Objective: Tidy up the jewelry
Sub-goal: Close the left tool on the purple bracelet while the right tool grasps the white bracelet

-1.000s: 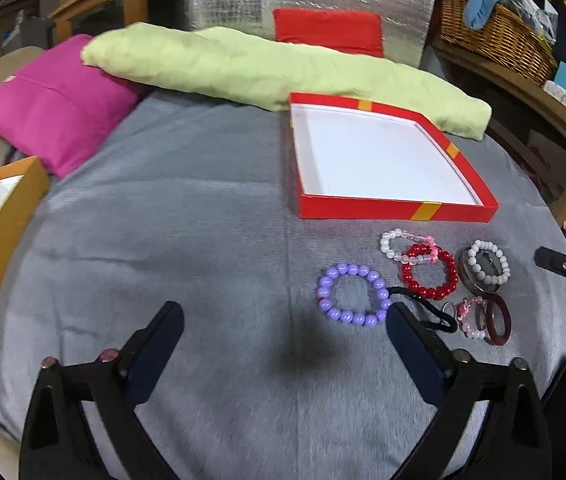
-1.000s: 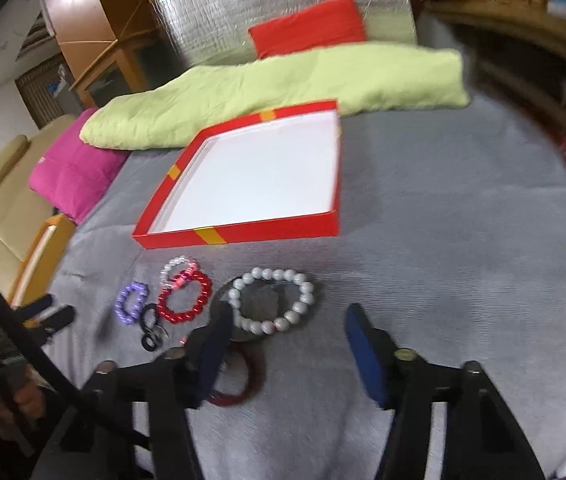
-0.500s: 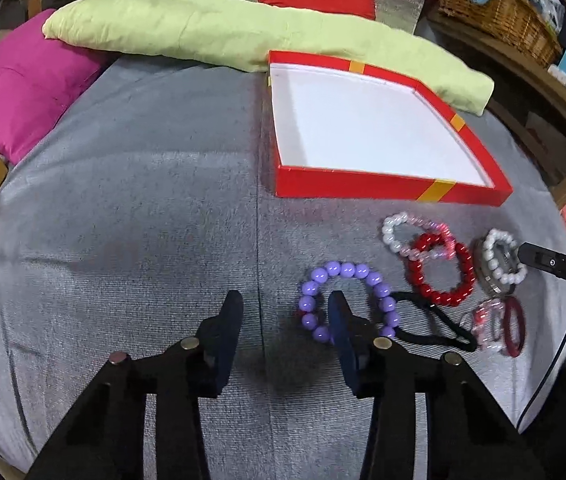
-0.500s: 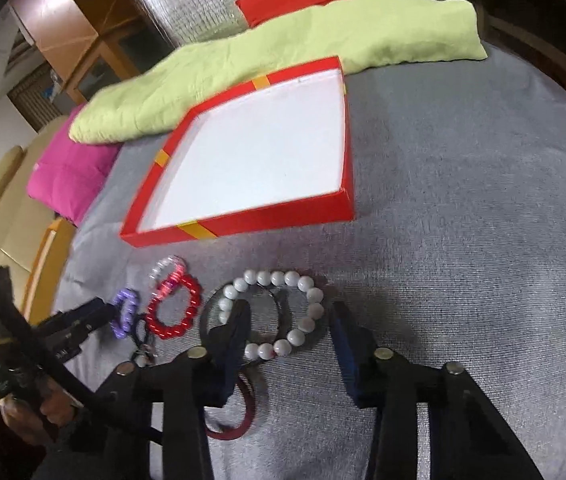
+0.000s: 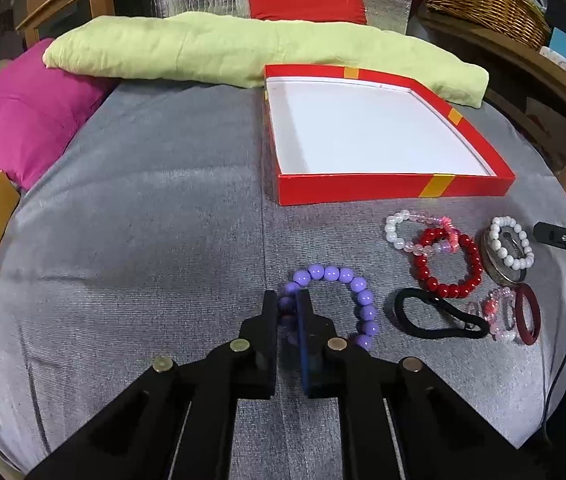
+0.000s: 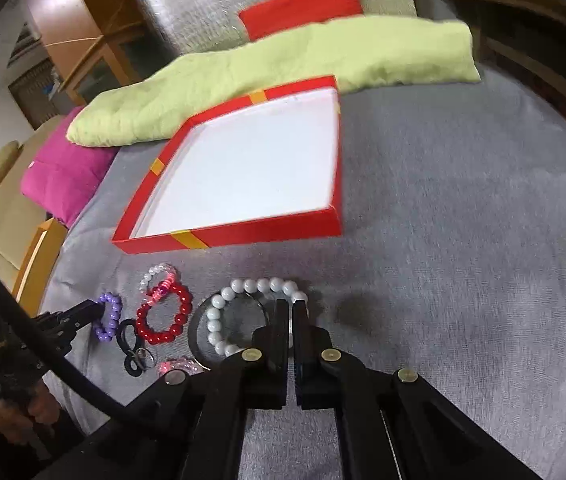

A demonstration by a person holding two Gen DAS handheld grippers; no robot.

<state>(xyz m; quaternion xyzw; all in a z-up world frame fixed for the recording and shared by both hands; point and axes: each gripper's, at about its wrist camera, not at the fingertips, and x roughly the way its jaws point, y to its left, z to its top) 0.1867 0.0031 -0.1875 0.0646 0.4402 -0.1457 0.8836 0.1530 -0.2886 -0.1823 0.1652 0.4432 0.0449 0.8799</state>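
Observation:
A shallow red box (image 5: 383, 190) with a white floor sits on the grey cloth; it also shows in the right wrist view (image 6: 243, 236). In front of it lie several bracelets. My left gripper (image 5: 287, 304) is shut on the purple bead bracelet (image 5: 347, 280), pinching its left side on the cloth. My right gripper (image 6: 289, 312) is shut on the right side of the white bead bracelet (image 6: 235, 294), which lies over a metal ring (image 6: 199, 336). The red bead bracelet (image 5: 447, 264), a pink and clear one (image 5: 415, 228) and a black hair tie (image 5: 435, 316) lie between them.
A dark red bangle (image 5: 529, 314) and a small pink bead piece (image 5: 497, 310) lie at the right. A green cushion (image 5: 243, 52), a magenta pillow (image 5: 23, 112) and a red pad (image 5: 307, 2) border the cloth's far side. A wicker basket (image 5: 483, 0) stands at the back right.
Both grippers went from wide open to shut. The left one moved forward and closed on the purple bracelet; the right one moved in and closed on the white bracelet.

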